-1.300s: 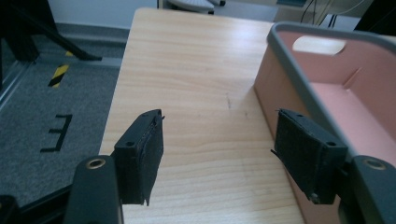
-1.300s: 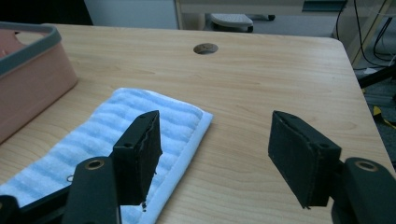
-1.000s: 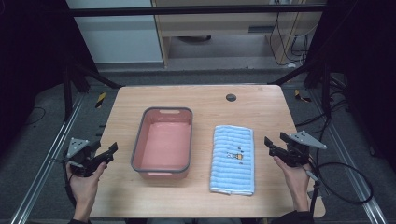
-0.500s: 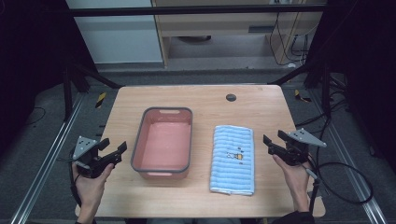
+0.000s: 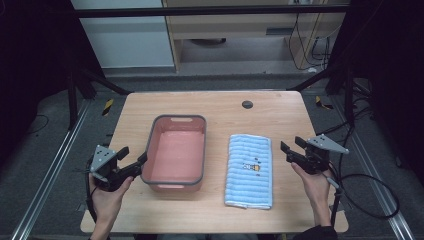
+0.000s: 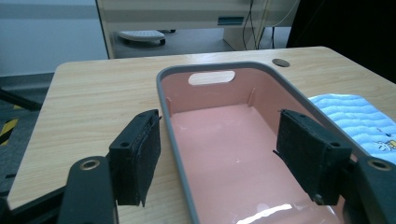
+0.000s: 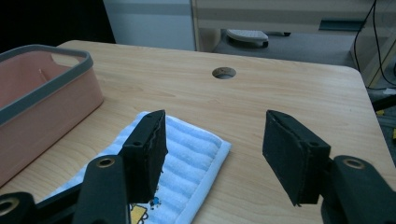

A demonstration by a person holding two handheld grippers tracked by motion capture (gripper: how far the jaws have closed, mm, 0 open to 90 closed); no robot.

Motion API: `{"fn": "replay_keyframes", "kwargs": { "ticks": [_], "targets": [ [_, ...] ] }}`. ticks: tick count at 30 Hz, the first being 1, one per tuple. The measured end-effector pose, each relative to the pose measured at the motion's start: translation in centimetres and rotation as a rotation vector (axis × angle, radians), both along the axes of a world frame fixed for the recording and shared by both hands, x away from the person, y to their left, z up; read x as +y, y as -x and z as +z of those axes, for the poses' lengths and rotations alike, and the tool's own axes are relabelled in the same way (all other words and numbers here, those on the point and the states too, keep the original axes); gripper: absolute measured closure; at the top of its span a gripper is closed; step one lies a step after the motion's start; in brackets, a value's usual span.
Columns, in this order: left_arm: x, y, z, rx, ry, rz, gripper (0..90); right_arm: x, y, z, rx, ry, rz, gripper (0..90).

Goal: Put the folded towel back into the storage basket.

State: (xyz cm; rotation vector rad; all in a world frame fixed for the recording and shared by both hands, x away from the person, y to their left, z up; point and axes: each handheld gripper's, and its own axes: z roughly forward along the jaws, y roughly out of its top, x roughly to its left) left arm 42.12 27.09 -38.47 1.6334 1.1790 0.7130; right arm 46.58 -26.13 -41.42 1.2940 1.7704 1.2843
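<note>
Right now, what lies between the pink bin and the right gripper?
In the high view, the folded blue towel lies on the table between the pink bin and the right gripper.

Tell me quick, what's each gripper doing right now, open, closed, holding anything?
Left gripper: open, holding nothing, jaws straddling the pink bin's near-left rim.
Right gripper: open, empty, beside the blue towel.

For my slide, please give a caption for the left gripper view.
Open left tool straddling the grey rim of an empty pink bin on a wooden table.

No legible text or numbers; the blue towel bears only a small printed cartoon motif, unreadable.
</note>
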Motion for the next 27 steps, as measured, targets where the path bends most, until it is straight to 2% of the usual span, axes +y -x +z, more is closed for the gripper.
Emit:
{"fn": "replay_keyframes", "kwargs": {
  "ticks": [3,5,8,10,16,24,27],
  "targets": [
    [-0.9,-0.2,-0.1,-0.003,-0.012,-0.012,30.6,0.2,-0.1,0.3,-0.003,-0.007,0.007,40.4],
    [-1.5,-0.3,-0.1,0.005,-0.003,-0.029,30.8,0.3,-0.3,0.4,-0.004,-0.006,0.014,41.2],
    [-2.6,-0.3,0.0,-0.002,-0.008,-0.046,31.1,0.5,-0.5,0.7,-0.007,-0.011,0.022,42.2],
    [-3.4,-0.3,0.1,-0.007,-0.004,-0.062,31.4,0.6,-0.7,0.8,-0.012,0.002,0.029,42.4],
    [-5.5,-0.4,0.5,-0.029,0.000,-0.096,32.6,0.7,-1.1,1.2,-0.021,0.006,0.024,43.4],
    [-7.9,-0.7,0.6,-0.033,0.015,-0.142,33.2,0.8,-1.3,1.8,-0.017,-0.005,0.029,45.6],
    [-8.6,-0.7,0.6,-0.030,0.007,-0.157,33.2,0.9,-1.6,1.8,-0.015,-0.009,0.027,45.5]
  ]
}}
